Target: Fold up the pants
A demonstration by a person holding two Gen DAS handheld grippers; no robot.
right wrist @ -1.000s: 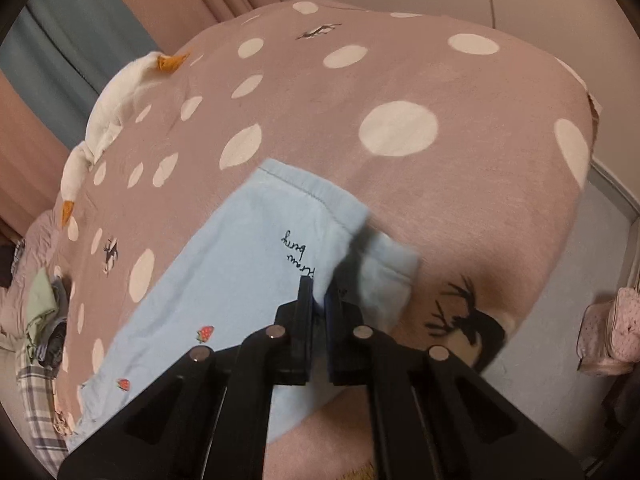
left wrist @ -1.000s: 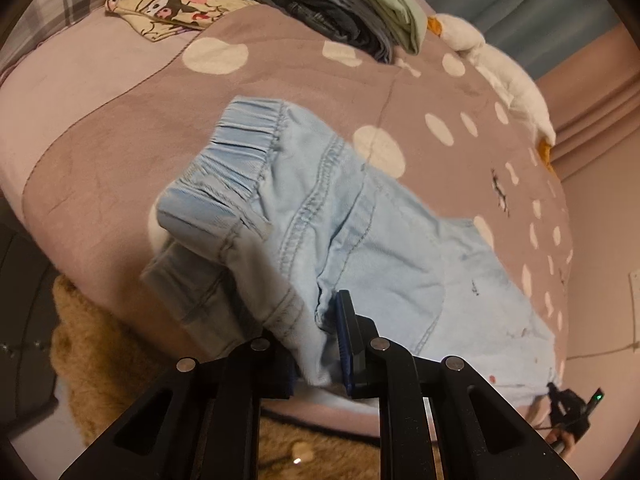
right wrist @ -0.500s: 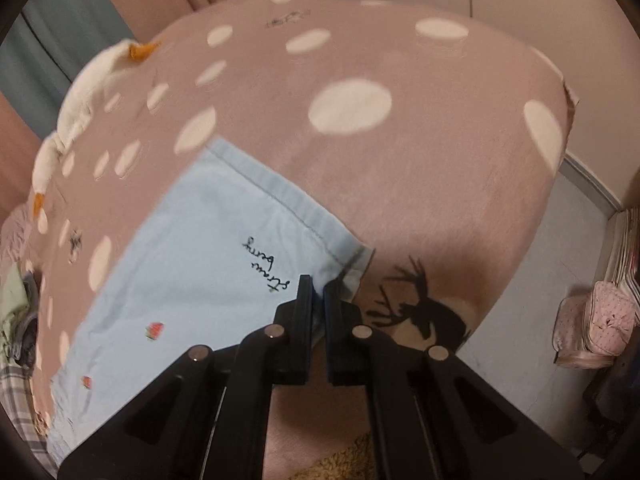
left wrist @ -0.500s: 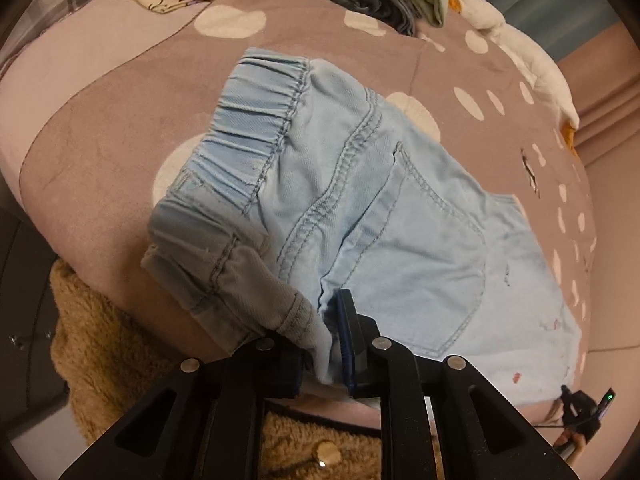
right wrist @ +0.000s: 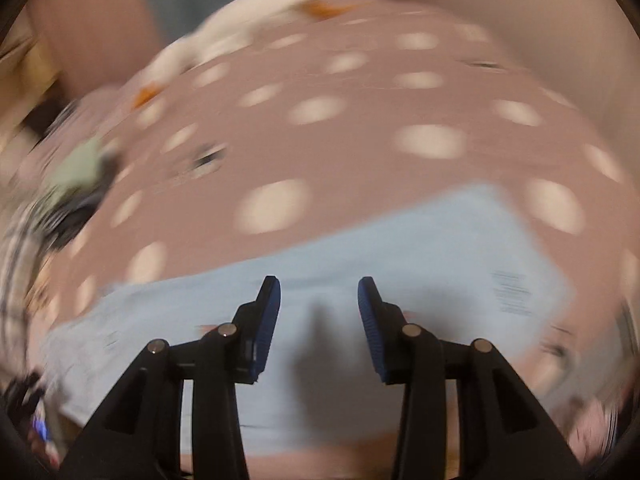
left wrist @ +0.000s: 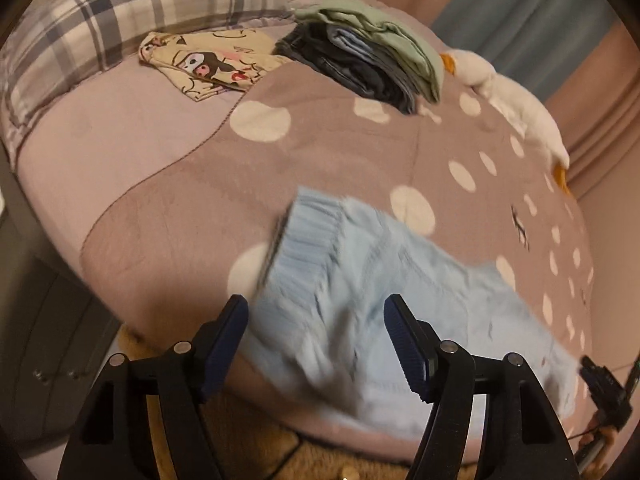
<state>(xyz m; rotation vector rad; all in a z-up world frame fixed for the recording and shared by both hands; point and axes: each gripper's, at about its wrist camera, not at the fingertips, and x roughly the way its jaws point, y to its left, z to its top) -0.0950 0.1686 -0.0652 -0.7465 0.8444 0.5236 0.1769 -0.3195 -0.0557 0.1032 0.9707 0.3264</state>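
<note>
The left tongs (left wrist: 316, 344) had a fold of the pants (left wrist: 400, 300) clamped between them a second ago; now their jaws stand apart and are opening, the pads clear of the cloth, which shows blurred beyond the gap. The right tongs (right wrist: 319, 320) were pressed together at the hem corner before; they too are opening, with nothing pinched between them, and their view has swung from the bed's corner to look across the pants, all of it smeared.

The pants lie on the spotted blanket (left wrist: 320, 152), near the bed's front edge. The lifted, bunched waist of the earlier frames has dropped onto the blanket. In the left view the ribbed waistband (left wrist: 308, 236) points up and left, and the long axis runs from it down to the right toward the hem. In the right view the pants (right wrist: 360, 256) stretch across the frame from left to right.

Farther back sit a cartoon-print cloth (left wrist: 208, 62), a stack of clothes (left wrist: 372, 56) and a plaid pillow (left wrist: 132, 12).
</note>
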